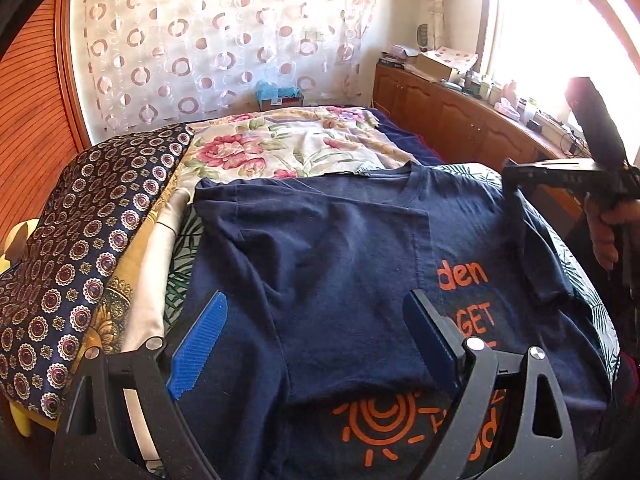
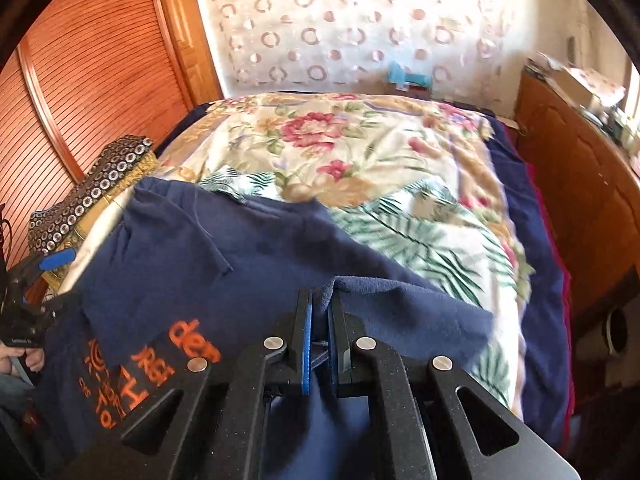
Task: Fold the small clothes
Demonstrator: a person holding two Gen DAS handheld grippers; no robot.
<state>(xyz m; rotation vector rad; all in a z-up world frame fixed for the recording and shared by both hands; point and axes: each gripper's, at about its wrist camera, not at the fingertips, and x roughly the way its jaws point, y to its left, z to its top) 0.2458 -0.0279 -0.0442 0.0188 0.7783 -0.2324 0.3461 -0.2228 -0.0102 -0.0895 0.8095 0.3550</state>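
Note:
A navy T-shirt (image 1: 340,248) with orange print lies on the bed, its left side folded over the middle. My left gripper (image 1: 316,320) is open just above the folded part, empty. My right gripper (image 2: 320,312) is shut on the T-shirt's right edge (image 2: 400,304) and holds it lifted off the bed. The right gripper also shows in the left wrist view (image 1: 520,184) over the shirt's right shoulder. The left gripper shows at the left edge of the right wrist view (image 2: 48,268).
A floral bedspread (image 2: 360,152) covers the bed. A dark patterned cloth (image 1: 80,240) is piled at the bed's left. A wooden slatted wardrobe (image 2: 80,80) stands left, a wooden cabinet (image 1: 460,120) with clutter right, a sheer curtain (image 1: 220,40) behind.

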